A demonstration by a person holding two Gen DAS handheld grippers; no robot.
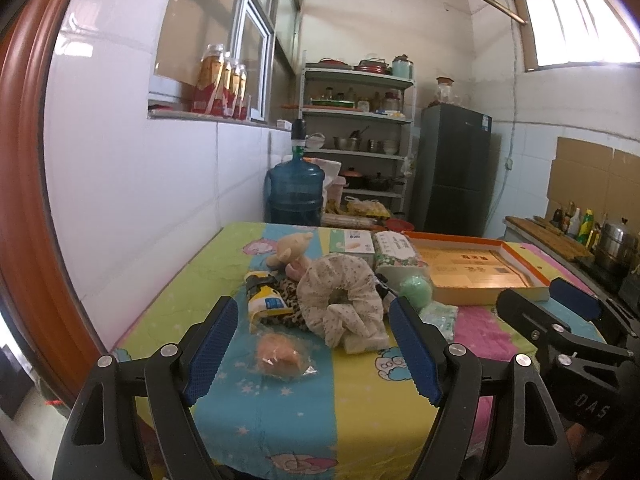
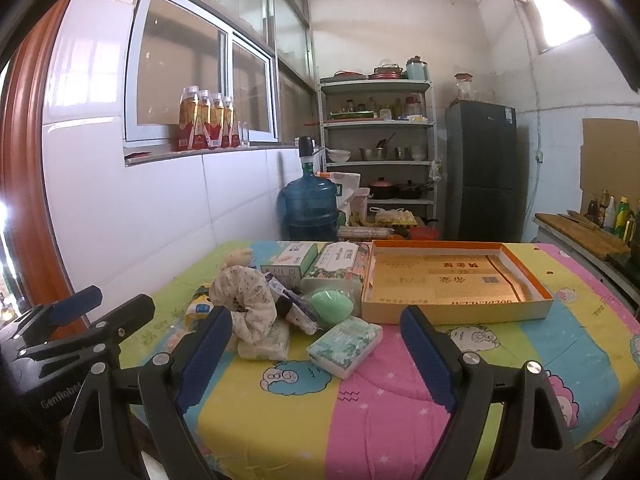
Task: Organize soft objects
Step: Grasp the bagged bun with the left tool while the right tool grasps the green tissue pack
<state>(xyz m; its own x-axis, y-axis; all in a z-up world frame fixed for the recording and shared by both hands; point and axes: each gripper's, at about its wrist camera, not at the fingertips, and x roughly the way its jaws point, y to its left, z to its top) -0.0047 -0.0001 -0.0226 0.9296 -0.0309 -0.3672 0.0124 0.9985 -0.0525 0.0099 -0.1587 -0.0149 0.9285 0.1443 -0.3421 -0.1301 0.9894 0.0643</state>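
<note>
Both tools hang above the near edge of the table [image 2: 360, 420], each with its jaws spread wide and nothing between them. The soft things lie in a heap on the left half of the table, further away than both tools. From the left gripper [image 1: 312, 344] the heap is straight ahead: the wrapped bun [image 1: 280, 356] is nearest to it, and behind the bun lies the curled flowered cloth [image 1: 344, 300], its long side running from far left to near right. The plush toy [image 1: 290, 250] and the green ball [image 1: 416, 289] are further back.

From the right gripper [image 2: 316, 354] the small tissue pack [image 2: 345, 345] lies just ahead, slightly left of centre, with its long axis going from near left to far right. I judge the right gripper is the nearer one for this pack, and the left gripper for the bun and the cloth.

The shallow orange box [image 2: 456, 302] stands to the right of the heap, on the far right side of the table. It is open and holds nothing yet, only print on its floor.
</note>
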